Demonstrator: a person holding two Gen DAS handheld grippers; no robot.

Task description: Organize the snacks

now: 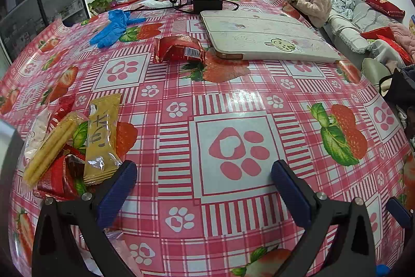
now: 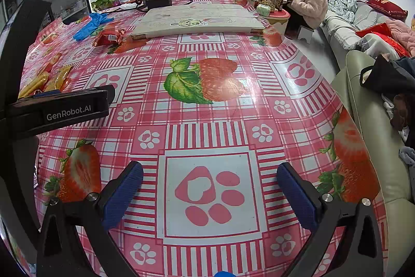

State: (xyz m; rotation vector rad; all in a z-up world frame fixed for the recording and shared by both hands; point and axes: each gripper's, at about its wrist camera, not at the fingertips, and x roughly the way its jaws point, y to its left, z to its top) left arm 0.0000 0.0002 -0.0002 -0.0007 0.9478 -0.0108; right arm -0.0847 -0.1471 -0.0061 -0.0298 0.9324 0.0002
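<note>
**Inspector:** Where do the snacks lie relative to each hand-held gripper?

**Assistant:** The pile of snacks (image 1: 64,147) sits on the bench (image 1: 233,100) at the left hand-held gripper (image 1: 205,181)'s own left, just beside its left finger (image 1: 116,196). The yellow packet (image 1: 102,139) on top nearly touches that finger; whether it makes contact cannot be told. A red packet (image 1: 179,48) lies apart, farther ahead and slightly left of centre, close to the white folded board (image 1: 262,35).

**Inspector:** State of the fingers?

**Assistant:** Both tools stand wide apart and hold nothing. The right hand-held gripper (image 2: 210,188) hangs over bare cloth, with only a printed paw between its fingers.

**Inspector:** Long axis of the nearest packets?

**Assistant:** The yellow packet runs roughly away from the left tool, near end pointing back toward the finger. The slimmer wafer stick packet (image 1: 52,147) beside it leans diagonally, far end tilted right. Red wrappers lie beneath; their outline is partly hidden.

**Inspector:** Which hand is nearer?

**Assistant:** The left, plainly. From the right wrist view the pile (image 2: 44,82) shows beyond the left tool's body, well off to the left. In the assistant's judgement, the left tool needs to swing leftward and close across a packet's narrow width; the right suits the lone red packet (image 2: 110,37) better, though that too lies well ahead.
</note>
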